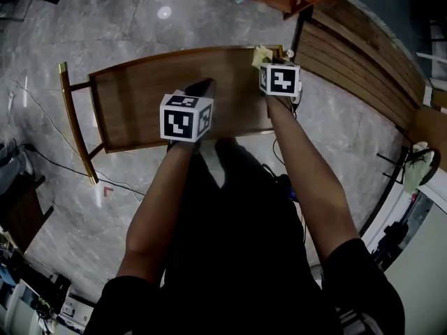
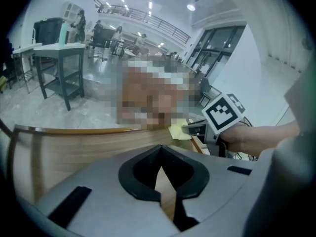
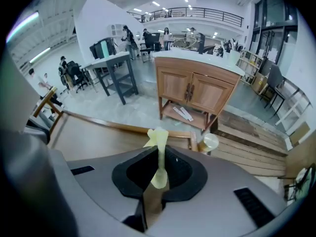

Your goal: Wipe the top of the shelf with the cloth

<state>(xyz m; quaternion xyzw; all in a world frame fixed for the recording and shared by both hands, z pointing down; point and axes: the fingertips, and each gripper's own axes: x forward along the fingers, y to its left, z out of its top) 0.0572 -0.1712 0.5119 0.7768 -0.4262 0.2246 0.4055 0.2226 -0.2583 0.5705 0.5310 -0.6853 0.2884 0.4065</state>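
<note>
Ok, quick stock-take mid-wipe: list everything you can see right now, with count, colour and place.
shelf top: 1, brown wood, under both grippers
cloth: 1, pale yellow, at the shelf's far right corner
post cap: 1, golden, beside the cloth at that corner
cabinet: 1, light brown wood, on the floor beyond the shelf
slatted boards: brown, on the floor to the right
table: 1, dark frame, further back on the left
left gripper: 1, grey with black-and-white marker cube, over the shelf top, jaws together on nothing
right gripper: 1, grey with marker cube, jaws closed on the cloth
</note>
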